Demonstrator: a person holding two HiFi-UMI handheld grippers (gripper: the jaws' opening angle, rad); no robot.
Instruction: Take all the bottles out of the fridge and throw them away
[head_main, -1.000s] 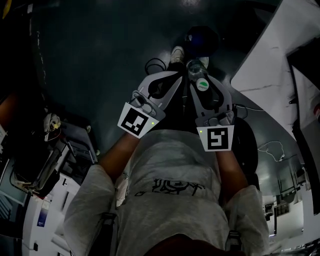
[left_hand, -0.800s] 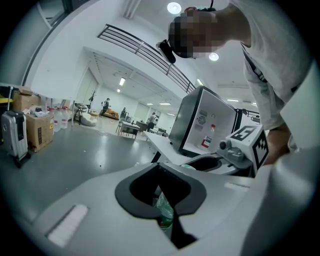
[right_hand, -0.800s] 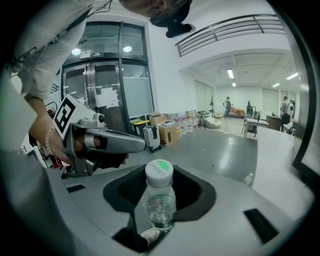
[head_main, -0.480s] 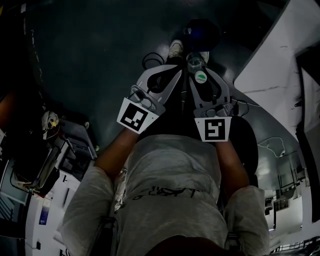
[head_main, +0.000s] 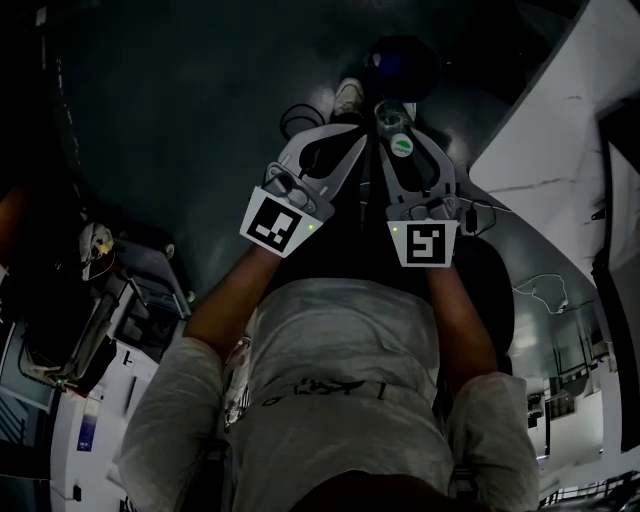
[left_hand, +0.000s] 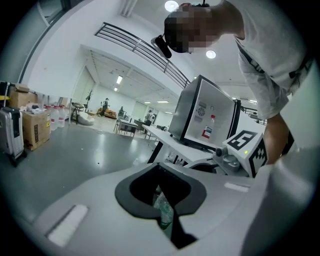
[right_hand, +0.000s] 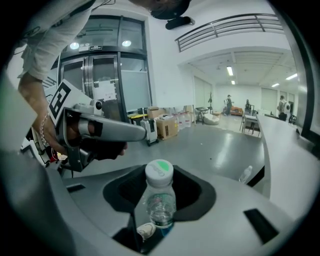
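In the head view both grippers reach forward and down in front of me. My right gripper (head_main: 393, 122) is shut on a clear bottle (head_main: 401, 144) with a white, green-spotted cap. In the right gripper view that bottle (right_hand: 160, 200) stands upright between the jaws. My left gripper (head_main: 352, 138) is beside it, jaws close together. In the left gripper view a scrap of clear plastic (left_hand: 164, 212) shows in the slit; whether it is gripped I cannot tell. A small fridge (left_hand: 210, 120) stands on a white table behind, with a red-labelled bottle (left_hand: 211, 127) at its front.
A dark round bin (head_main: 400, 65) sits on the grey floor just beyond the grippers, next to my shoe (head_main: 348, 98). A white table (head_main: 560, 130) runs along the right. One loose bottle (right_hand: 245, 174) lies on the floor. Boxes and suitcases (right_hand: 165, 125) stand farther back.
Both grippers have sunk together and shifted a little up the head view, toward the dark bin. The bottle stays in the right gripper.
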